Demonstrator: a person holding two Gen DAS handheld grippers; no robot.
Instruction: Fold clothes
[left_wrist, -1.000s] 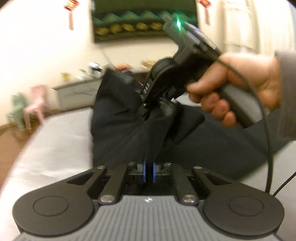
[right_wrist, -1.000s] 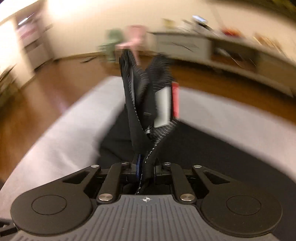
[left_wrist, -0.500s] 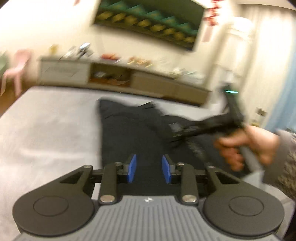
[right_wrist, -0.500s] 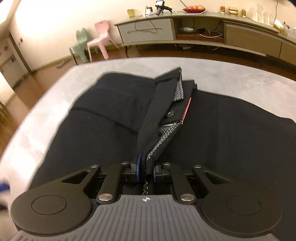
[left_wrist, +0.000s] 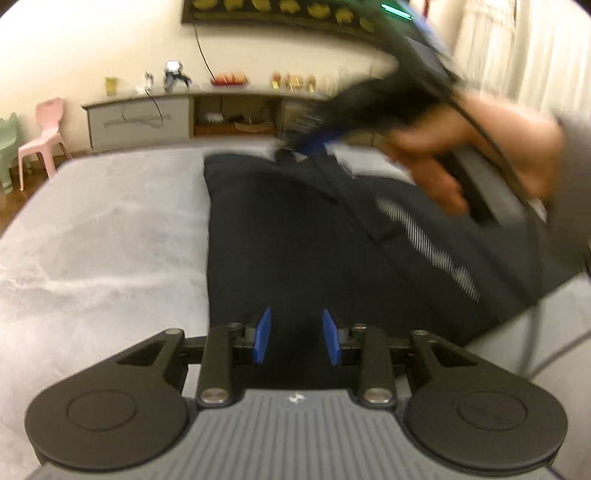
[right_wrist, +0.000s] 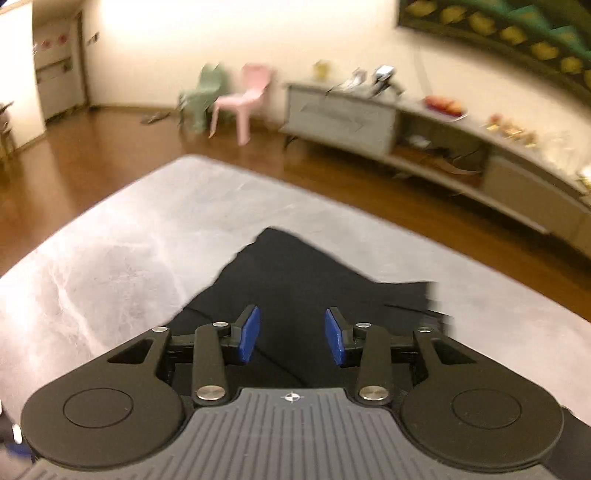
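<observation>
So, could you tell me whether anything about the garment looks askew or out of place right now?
Slightly. The dark trousers lie on the grey surface with one flap turned back, showing the striped lining on the right. Both the left claw and the right claw are open and hold nothing.

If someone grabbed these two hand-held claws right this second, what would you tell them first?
Left gripper: open, empty, just above the near end of the black garment.
Right gripper: open, empty, over the garment's far corner.
The garment lies spread on the grey bed, its patterned lining showing along one flap.
Done: garment laid down and let go.
Left: smooth it, then make the folds.
</observation>
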